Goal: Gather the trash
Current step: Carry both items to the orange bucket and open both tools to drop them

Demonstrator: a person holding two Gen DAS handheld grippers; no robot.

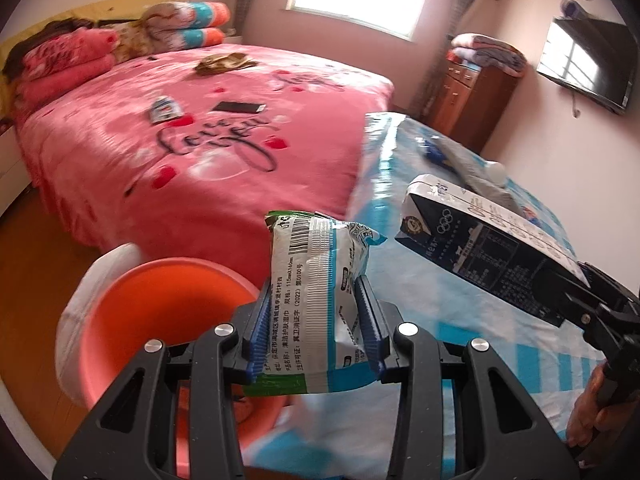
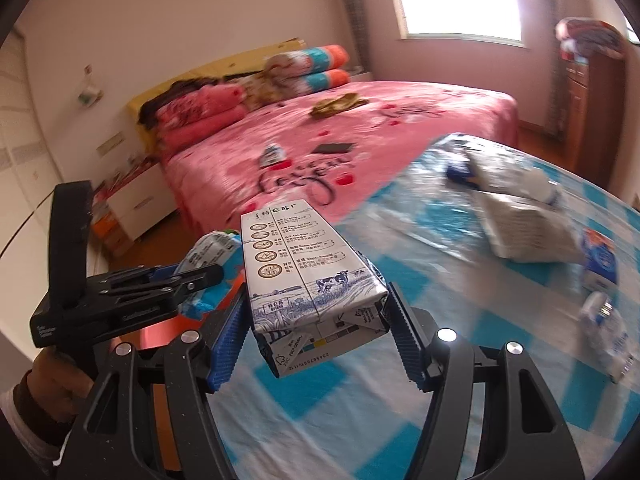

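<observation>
My left gripper [image 1: 314,292] is shut on a white, green and blue wipes packet [image 1: 316,248], which stands upright between the blue pads [image 1: 260,320]. It hangs by the rim of an orange bin [image 1: 160,304] with a white liner, low on the left. My right gripper [image 2: 317,296] is shut on a white milk carton [image 2: 304,264] with a blue cow drawing, over the table edge. In the left wrist view that carton [image 1: 492,256] shows its dark side, with the right gripper [image 1: 576,280] behind it. The right wrist view has the left gripper [image 2: 192,276] and packet [image 2: 208,256] just left of the carton.
A blue-checked table [image 2: 360,400] carries more trash: a flattened carton [image 2: 520,224], a small blue box [image 2: 600,260] and a crushed bottle [image 2: 612,332]. The pink bed [image 1: 200,152] behind holds a phone [image 1: 238,107] and a wrapper [image 1: 163,109]. A wooden cabinet [image 1: 468,100] stands at the far right.
</observation>
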